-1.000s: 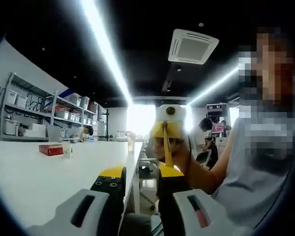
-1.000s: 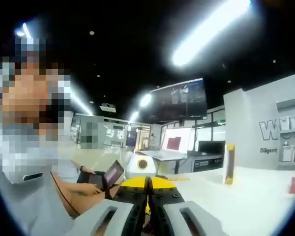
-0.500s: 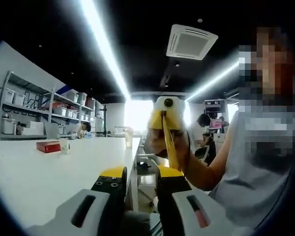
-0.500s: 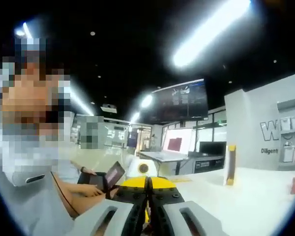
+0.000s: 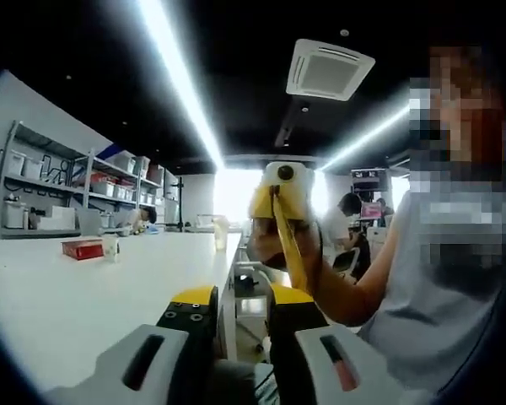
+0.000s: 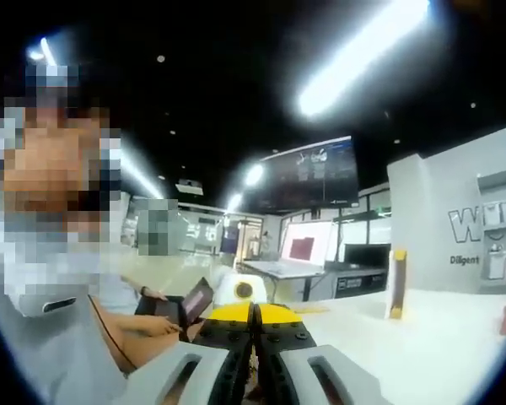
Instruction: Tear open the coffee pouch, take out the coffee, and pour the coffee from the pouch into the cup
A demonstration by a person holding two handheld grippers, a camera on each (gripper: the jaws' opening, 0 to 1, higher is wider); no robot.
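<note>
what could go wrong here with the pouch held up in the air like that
The right gripper pinches the thin yellow coffee pouch by one end, away from the white table, so a slip would likely drop it on the floor. The cup stands far down the table, so tearing here could spill coffee. The left gripper grips nothing.
</note>
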